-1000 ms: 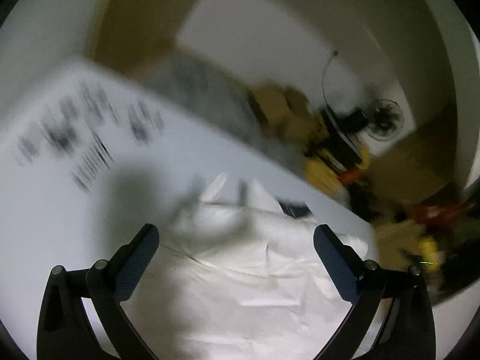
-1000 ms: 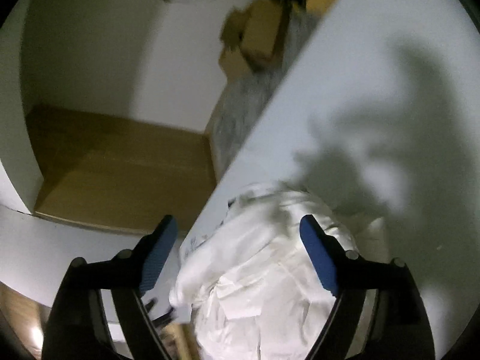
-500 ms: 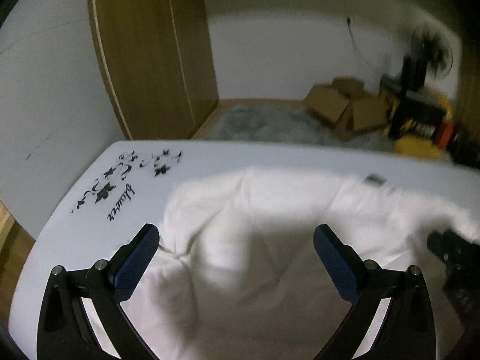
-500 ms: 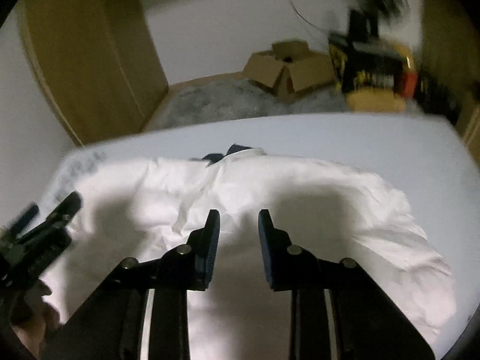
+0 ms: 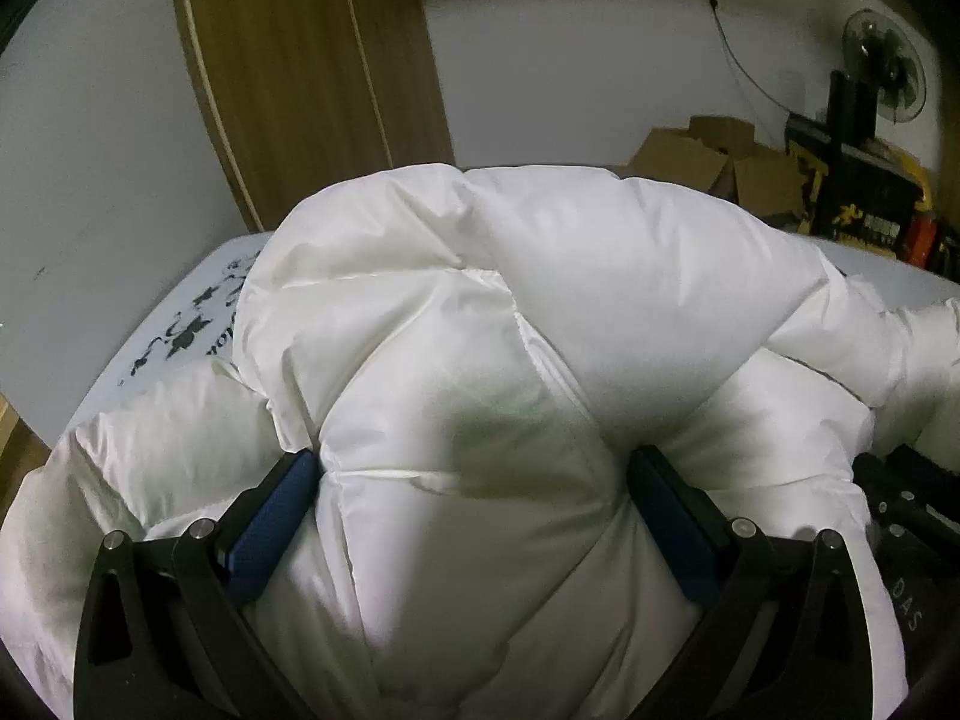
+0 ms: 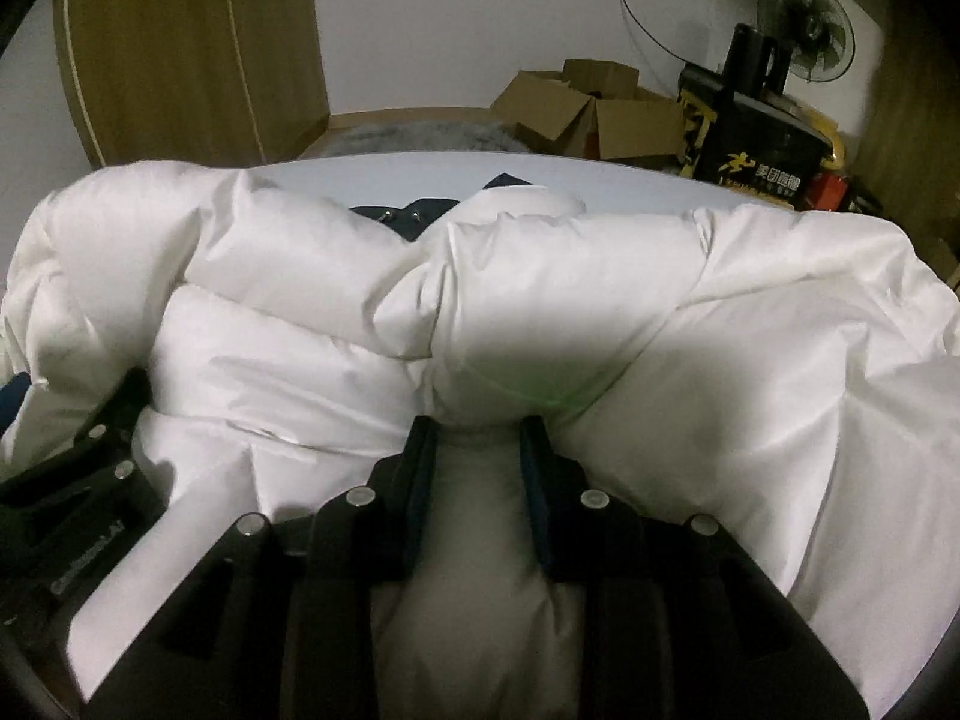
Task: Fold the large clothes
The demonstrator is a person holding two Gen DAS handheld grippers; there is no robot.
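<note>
The white puffer jacket [image 5: 456, 372] bulges so high that it hides most of the white table [image 5: 180, 312] and cuts off the black floral print [image 5: 186, 330] on it. The jacket runs off the lower edge in both views. The tips of the left gripper [image 5: 474, 480] sink into the padding and are hidden. In the right wrist view a dark blue item [image 6: 414, 216] shows only as a sliver behind the jacket [image 6: 720, 324]; what it is cannot be told.
</note>
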